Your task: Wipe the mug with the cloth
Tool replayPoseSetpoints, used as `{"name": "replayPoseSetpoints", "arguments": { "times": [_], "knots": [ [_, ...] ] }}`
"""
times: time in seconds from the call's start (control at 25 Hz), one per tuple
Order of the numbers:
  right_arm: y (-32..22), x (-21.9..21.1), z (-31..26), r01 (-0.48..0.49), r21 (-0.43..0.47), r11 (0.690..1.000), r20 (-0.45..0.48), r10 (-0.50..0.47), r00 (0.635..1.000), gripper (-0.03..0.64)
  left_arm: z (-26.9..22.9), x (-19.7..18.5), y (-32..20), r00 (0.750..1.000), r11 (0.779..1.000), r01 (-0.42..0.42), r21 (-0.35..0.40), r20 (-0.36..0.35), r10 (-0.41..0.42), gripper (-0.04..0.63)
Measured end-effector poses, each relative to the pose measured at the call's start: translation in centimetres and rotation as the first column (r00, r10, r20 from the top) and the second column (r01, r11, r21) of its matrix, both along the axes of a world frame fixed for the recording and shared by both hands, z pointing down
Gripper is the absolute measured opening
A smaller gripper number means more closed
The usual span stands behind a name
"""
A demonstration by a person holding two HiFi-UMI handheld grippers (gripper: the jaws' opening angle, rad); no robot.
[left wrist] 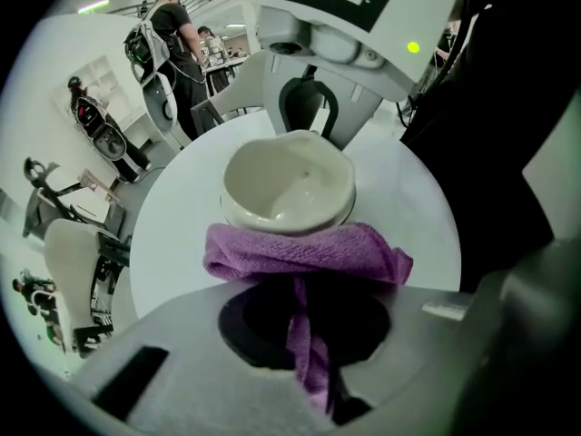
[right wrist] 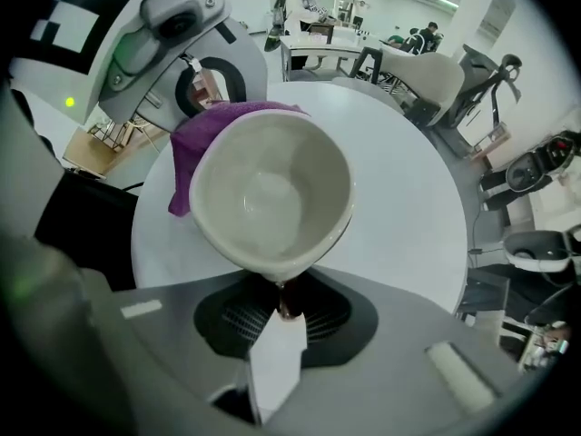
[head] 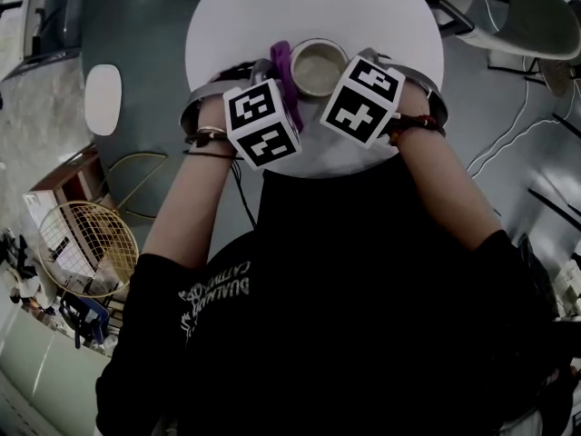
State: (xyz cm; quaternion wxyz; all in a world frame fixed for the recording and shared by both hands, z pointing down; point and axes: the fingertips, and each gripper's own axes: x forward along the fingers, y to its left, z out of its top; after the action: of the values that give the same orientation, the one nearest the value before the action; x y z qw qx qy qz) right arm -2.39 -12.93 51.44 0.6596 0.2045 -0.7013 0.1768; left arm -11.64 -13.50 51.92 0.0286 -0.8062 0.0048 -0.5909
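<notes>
The left hand-held gripper point(left wrist: 307, 330) is clamped on a purple cloth point(left wrist: 304, 252), whose bunched fold presses against the outer wall of the mug point(right wrist: 268, 193) just under its rim. The right hand-held gripper point(right wrist: 283, 302) is closed on the mug's opposite side and holds it tilted over the round desk point(head: 236, 16), between the centre and the near edge. To wipe well, the right grip should probably stay firm while the cloth sweeps around the wall with steady pressure.
</notes>
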Motion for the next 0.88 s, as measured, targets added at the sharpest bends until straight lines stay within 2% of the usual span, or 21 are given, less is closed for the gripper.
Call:
{"name": "replayPoseSetpoints", "arguments": {
  "times": [0.32, 0.52, 0.64, 0.76, 0.88],
  "knots": [
    [-0.3, 0.0, 0.3, -0.017, -0.003, 1.0, 0.015, 0.017, 1.0, 0.075, 0.2, 0.2, 0.4, 0.999, 0.999, 0.037, -0.002, 0.02, -0.037, 0.021],
    [-0.1, -0.3, 0.2, -0.017, -0.002, 1.0, 0.046, 0.017, 0.999, 0.072, 0.2, 0.3, 0.6, 0.985, 0.985, 0.171, -0.023, 0.008, -0.171, 0.021],
    [-0.1, -0.1, 0.1, -0.036, 0.002, 0.999, 0.096, 0.036, 0.995, 0.069, 0.1, 0.7, 0.3, 0.955, 0.955, 0.296, -0.02, -0.022, -0.297, 0.021],
    [-0.3, -0.3, -0.1, -0.099, 0.011, 0.995, 0.169, 0.096, 0.981, 0.069, -0.1, 1.0, 0.0, 0.892, 0.895, 0.445, -0.023, -0.076, -0.445, 0.021],
    [-0.3, -0.6, -0.3, -0.127, 0.023, 0.992, 0.21, 0.119, 0.97, 0.067, -0.3, 1.4, 0.5, 0.838, 0.843, 0.537, -0.023, -0.102, -0.536, 0.021]
  ]
}}
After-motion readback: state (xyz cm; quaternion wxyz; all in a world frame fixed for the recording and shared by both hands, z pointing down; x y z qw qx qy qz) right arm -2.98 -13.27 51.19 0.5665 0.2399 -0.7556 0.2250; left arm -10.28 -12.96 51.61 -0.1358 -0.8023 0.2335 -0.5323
